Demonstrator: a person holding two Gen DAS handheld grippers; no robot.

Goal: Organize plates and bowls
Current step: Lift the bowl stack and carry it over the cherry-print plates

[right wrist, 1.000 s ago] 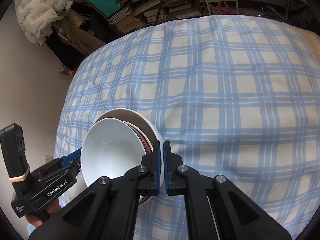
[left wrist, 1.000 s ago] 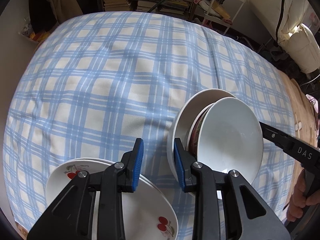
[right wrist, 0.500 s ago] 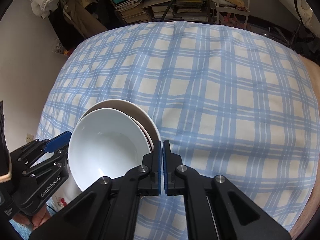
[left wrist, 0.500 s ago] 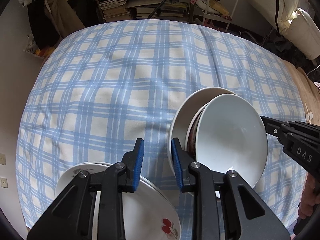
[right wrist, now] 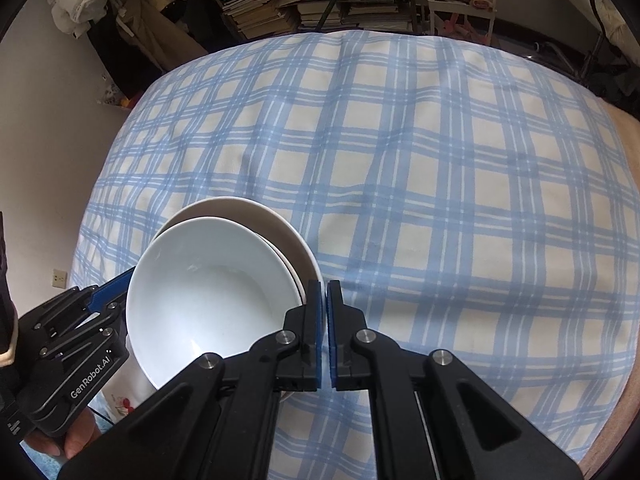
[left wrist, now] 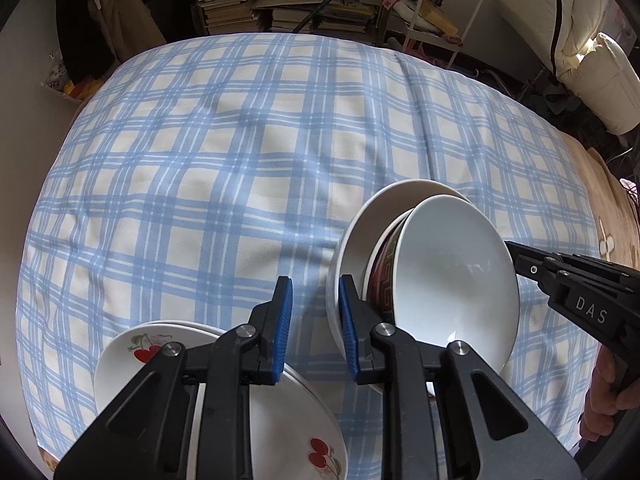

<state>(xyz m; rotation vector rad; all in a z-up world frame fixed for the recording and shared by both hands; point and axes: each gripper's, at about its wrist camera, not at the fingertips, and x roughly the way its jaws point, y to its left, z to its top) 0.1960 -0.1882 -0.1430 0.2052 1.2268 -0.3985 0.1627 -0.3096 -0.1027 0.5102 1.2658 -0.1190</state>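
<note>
the left gripper (left wrist: 315, 328) has its blue-padded jaws a little apart and closing, with only cloth showing between them. its right finger stands just beside the outer white ceramic bowl (left wrist: 360, 224) of a tilted nested stack. the right gripper (right wrist: 324, 330) is pressed together at the rim of that stack, where the top white bowl (right wrist: 212, 292) is tilted. a white cherry-printed plate (left wrist: 148, 350) lies under the left gripper on the blue and cream checked cloth (left wrist: 224, 168).

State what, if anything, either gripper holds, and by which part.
Nothing is visibly held. The left gripper is closing on nothing, beside the bowl stack. The right gripper is shut against the stack's rim, with no rim seen between its jaws.
</note>
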